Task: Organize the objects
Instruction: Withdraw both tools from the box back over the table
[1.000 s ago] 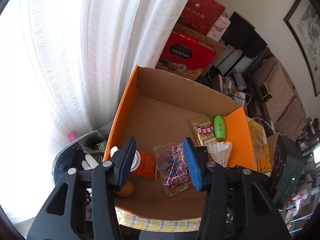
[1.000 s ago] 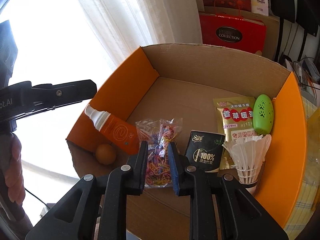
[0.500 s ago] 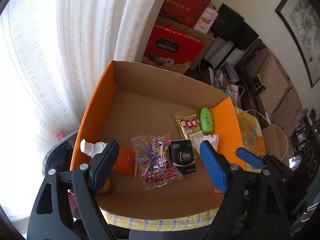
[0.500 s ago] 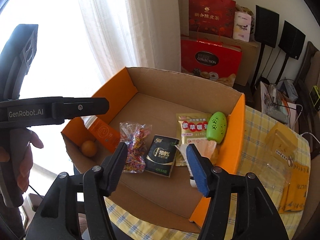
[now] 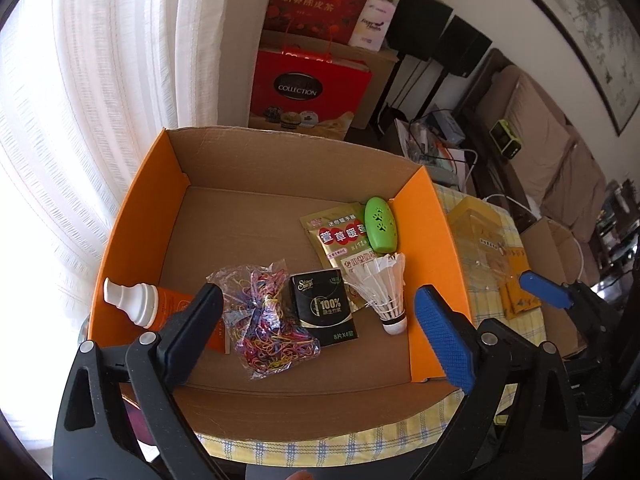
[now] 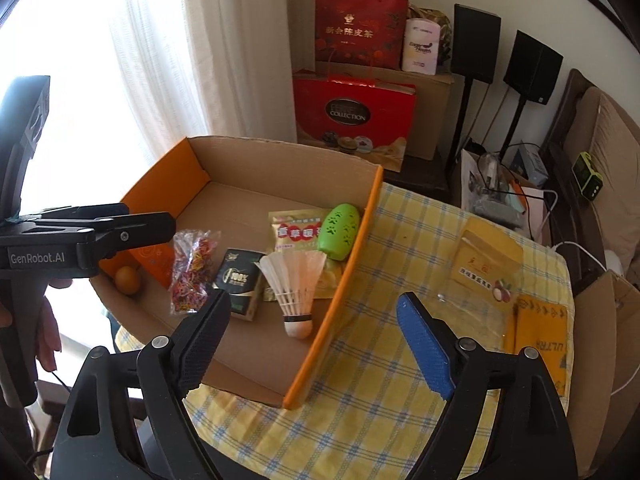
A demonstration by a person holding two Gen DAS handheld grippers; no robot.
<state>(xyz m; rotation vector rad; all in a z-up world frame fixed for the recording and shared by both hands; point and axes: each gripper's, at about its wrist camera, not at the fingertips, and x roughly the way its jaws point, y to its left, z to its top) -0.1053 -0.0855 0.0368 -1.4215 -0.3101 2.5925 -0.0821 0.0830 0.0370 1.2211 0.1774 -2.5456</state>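
An open cardboard box (image 5: pixel 280 148) with orange side walls (image 6: pixel 340 280) sits on a yellow checked tablecloth. Inside lie a bag of coloured rubber bands (image 5: pixel 266 320), a black packet (image 5: pixel 326 308), a white shuttlecock (image 5: pixel 384 284), a gold sachet (image 5: pixel 336 236), a green oval case (image 5: pixel 380 224), an orange tube with a white cap (image 5: pixel 140 304) and an orange ball (image 6: pixel 127 279). My left gripper (image 5: pixel 320 336) is open and empty above the box's near edge. My right gripper (image 6: pixel 316 340) is open and empty, over the box's right wall.
Yellow packets (image 6: pixel 488 264) and a clear plastic bag (image 6: pixel 476 304) lie on the tablecloth (image 6: pixel 380 400) right of the box. Red gift bags (image 6: pixel 352 116), speakers and a sofa stand behind. White curtains hang at left.
My right gripper opened, released the rubber band bag in the box, then drew back and to the right. My left gripper opened wider and pulled back, higher above the box.
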